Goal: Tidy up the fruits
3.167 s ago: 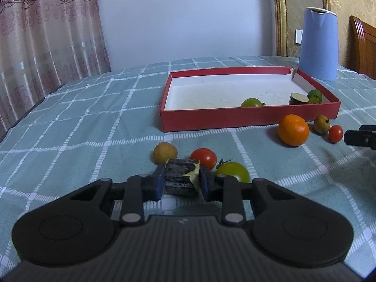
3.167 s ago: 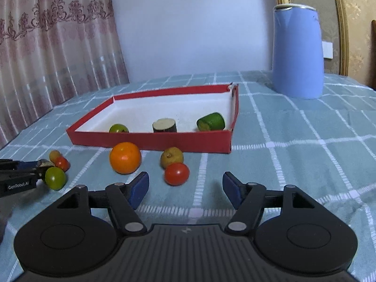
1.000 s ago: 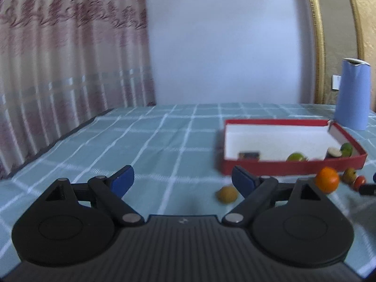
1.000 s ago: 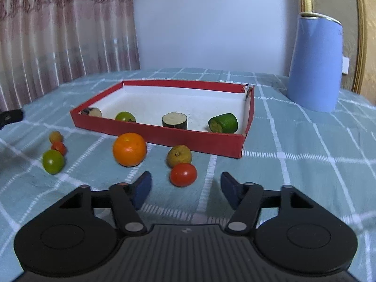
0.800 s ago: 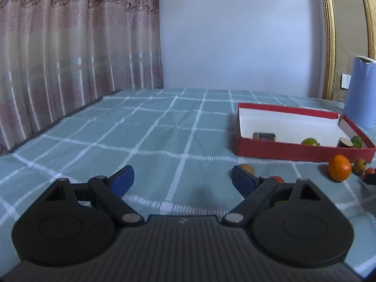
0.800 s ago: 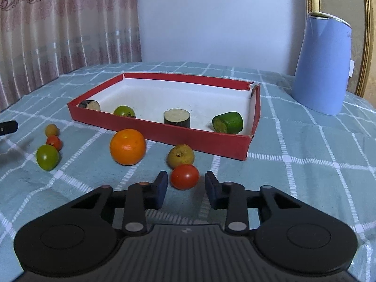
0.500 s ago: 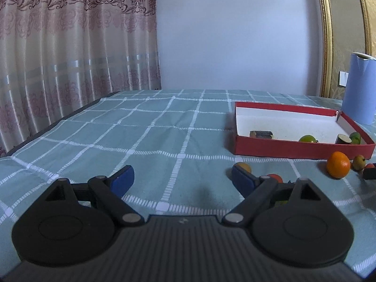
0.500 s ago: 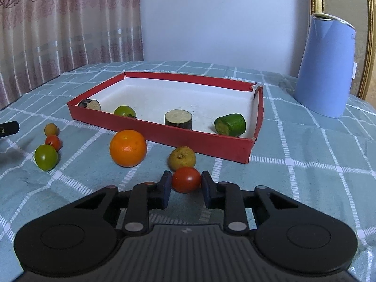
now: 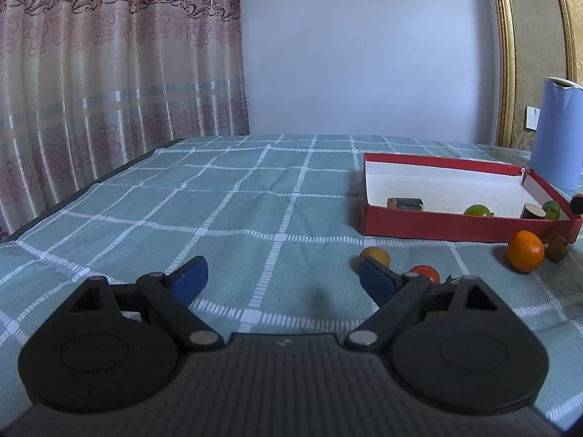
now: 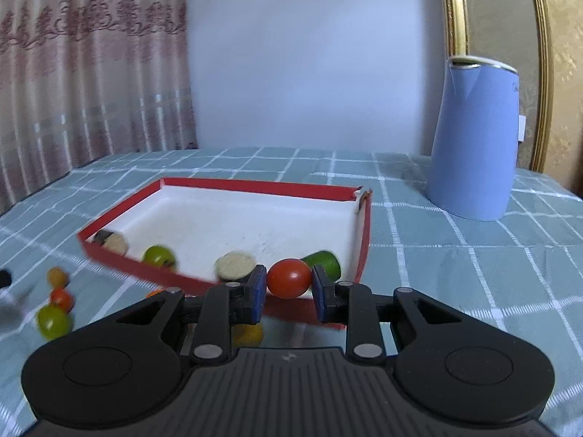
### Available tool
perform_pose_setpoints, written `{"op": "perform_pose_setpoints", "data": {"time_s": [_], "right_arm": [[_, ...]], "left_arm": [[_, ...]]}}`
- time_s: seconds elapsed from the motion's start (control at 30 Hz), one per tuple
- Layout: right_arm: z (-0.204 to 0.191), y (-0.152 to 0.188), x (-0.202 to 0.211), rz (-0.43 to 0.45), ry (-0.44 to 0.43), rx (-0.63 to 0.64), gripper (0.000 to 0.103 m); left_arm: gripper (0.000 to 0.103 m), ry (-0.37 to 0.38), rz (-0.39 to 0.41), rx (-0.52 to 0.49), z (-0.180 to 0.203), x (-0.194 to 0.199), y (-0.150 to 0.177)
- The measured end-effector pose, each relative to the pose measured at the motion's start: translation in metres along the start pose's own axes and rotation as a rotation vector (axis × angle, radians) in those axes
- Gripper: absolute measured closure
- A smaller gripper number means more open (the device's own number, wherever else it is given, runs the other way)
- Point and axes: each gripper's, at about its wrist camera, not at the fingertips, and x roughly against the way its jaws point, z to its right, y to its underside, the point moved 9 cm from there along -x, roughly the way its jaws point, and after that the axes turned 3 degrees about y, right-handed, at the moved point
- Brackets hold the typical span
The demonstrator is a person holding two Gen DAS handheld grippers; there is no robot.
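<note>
Checked teal cloth covers the desk, where the right claw (image 10: 286,287) grips a red tomato (image 10: 289,278) just above the red tray's (image 10: 365,233) near edge — the left claw (image 9: 283,273) gapes wide, empty.

text: none legible | labels: none | numbers: none | views checked: 2

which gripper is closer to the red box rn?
Right. The right gripper, shut on a red tomato, is lifted just before the red box near wall; the left gripper is open, well short of it.
</note>
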Motion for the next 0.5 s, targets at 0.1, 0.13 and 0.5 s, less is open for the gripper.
{"op": "perform_pose_setpoints", "data": {"time_s": [0.1, 0.13, 0.5], "right_arm": [[0.006, -0.001, -0.016, -0.019, 0.014, -0.018, 0.077], [0.008, -0.001, -0.021, -0.018, 0.031, -0.018, 0.077], [0.020, 0.006, -0.020, -0.026, 0.039, -0.067, 0.076]], "left_arm": [[0.014, 0.003, 0.001, 0.001, 0.000, 0.000, 0.000], [0.014, 0.003, -0.001, 0.001, 0.000, 0.000, 0.000], [0.014, -0.010, -0.003, -0.025, 0.002, 0.001, 0.000]]}}
